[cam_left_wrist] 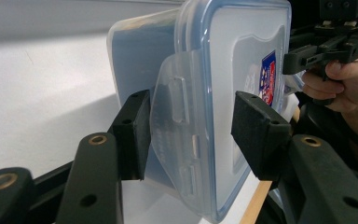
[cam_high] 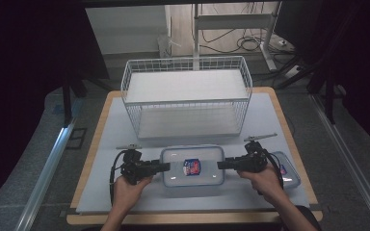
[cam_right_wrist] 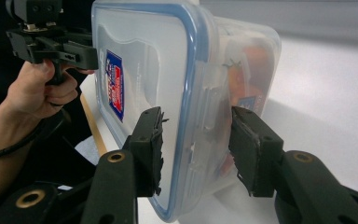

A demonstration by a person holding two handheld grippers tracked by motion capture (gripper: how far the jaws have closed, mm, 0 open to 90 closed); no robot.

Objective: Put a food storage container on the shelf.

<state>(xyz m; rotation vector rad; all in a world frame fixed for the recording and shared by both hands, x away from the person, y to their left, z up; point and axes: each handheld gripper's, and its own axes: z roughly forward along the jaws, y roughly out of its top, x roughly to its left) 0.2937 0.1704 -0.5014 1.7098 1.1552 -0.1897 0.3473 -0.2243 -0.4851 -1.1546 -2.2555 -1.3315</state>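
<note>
my left gripper (cam_high: 165, 167) sits at the left end of the lidded plastic box (cam_high: 192, 164), low in the middle of the frame, jaws spread either side of its side flap (cam_left_wrist: 177, 126), one pad just about touching. my right gripper (cam_high: 221, 164) brackets the right end, both pads apart from the latch. white wire basket (cam_high: 188, 96) stands above, a loose lid (cam_high: 289, 169) at lower right

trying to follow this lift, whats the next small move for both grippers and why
Probably close both a little more, then lift together. The left gripper and right gripper straddle opposite end flaps of the lidded box, but gaps show beside the jaws, so neither grip looks firm yet.
</note>
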